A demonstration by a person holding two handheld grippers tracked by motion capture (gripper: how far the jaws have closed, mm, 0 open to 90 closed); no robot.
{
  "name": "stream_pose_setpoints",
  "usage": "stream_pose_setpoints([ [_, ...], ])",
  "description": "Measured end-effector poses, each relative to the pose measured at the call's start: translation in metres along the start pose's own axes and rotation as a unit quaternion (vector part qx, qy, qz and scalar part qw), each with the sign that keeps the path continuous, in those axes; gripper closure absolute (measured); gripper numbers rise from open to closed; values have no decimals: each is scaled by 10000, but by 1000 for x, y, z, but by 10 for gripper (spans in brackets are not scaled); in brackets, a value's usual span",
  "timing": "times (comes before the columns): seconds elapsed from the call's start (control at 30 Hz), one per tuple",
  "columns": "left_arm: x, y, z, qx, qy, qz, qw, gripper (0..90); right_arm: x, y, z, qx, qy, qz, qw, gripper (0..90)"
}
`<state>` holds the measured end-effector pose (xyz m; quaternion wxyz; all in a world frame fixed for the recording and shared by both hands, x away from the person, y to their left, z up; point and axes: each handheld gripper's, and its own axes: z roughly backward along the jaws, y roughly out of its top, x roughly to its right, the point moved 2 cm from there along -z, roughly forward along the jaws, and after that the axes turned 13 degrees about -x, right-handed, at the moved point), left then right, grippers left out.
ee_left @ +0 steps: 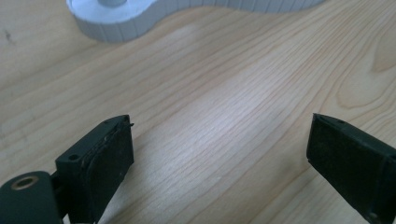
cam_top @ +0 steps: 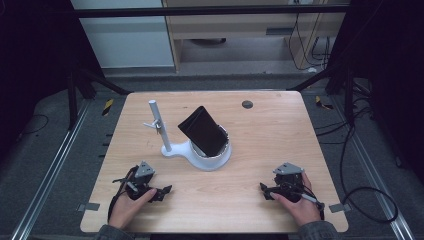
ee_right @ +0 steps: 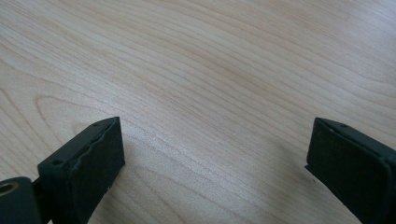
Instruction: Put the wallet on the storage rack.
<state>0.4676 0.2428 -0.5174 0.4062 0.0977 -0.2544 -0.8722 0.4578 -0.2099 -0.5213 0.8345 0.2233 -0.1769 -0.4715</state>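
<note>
Left tool (cam_top: 161,191) rests on the tabletop (cam_top: 260,145) near the front edge, held by the person's left hand (cam_top: 127,206); right tool (cam_top: 266,191) rests likewise at the front right in the right hand (cam_top: 300,204). Both tools point inward, toward each other, and stand well apart.

The high view shows the work items: a white stand (cam_top: 172,149) with an upright post (cam_top: 159,125), joined to a round white bowl (cam_top: 212,159). A black wallet (cam_top: 202,129) stands tilted in the bowl, leaning toward the post. The stand is nearer the left tool.

The left gripper view (ee_left: 219,149) shows the jaws spread wide with nothing between them, over bare wood, and the white base (ee_left: 116,23) at the top edge.

The right gripper view (ee_right: 215,154) shows jaws spread equally wide, empty, above wood grain.
</note>
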Motion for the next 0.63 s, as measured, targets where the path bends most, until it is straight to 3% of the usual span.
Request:
stream_pose_setpoints([
  [0.13,-4,-2,-2,98,98,10,9999,56,1,0,-2,17,80,-40,10000,36],
  [0.2,-5,-4,-3,114,250,-113,9996,46,1,-1,-3,31,194,-136,9997,29],
  [0.27,-6,-4,-3,114,208,-136,9996,33,2,-2,-5,56,319,-235,9992,16],
  [0.63,-4,-5,-3,98,262,-84,9996,21,1,-2,-5,50,308,-241,9992,14],
])
